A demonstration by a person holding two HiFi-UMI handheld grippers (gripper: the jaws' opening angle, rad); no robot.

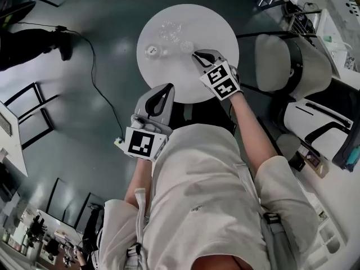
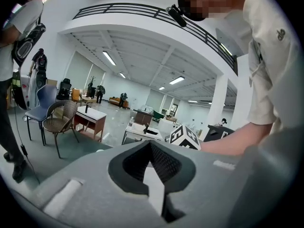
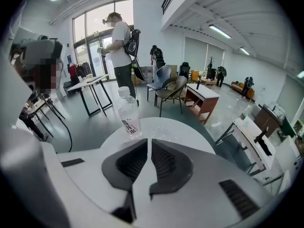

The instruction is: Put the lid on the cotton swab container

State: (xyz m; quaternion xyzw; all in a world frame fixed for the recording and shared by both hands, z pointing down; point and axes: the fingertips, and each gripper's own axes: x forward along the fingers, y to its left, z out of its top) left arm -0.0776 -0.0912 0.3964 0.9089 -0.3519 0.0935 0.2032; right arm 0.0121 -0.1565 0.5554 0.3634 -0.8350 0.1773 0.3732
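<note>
A round white table [image 1: 216, 27] stands ahead of me in the head view. Toward its far side lies a clear, glinting container [image 1: 169, 30]; I cannot make out its contents. A small round clear piece [image 1: 186, 46], maybe the lid, rests right of a plastic water bottle [image 1: 152, 51]. My right gripper [image 1: 195, 54] hovers over the table just right of that piece, jaws shut and empty. In the right gripper view the bottle [image 3: 129, 115] stands upright beyond the shut right gripper [image 3: 149, 139]. My left gripper [image 1: 167, 86] is at the table's near edge, shut on nothing.
A grey chair [image 1: 292, 61] sits right of the table, with white desks [image 1: 332, 32] behind it. A black cable [image 1: 104, 100] runs over the floor at left. The left gripper view shows the room, chairs [image 2: 59, 120] and the right gripper's marker cube [image 2: 183, 137].
</note>
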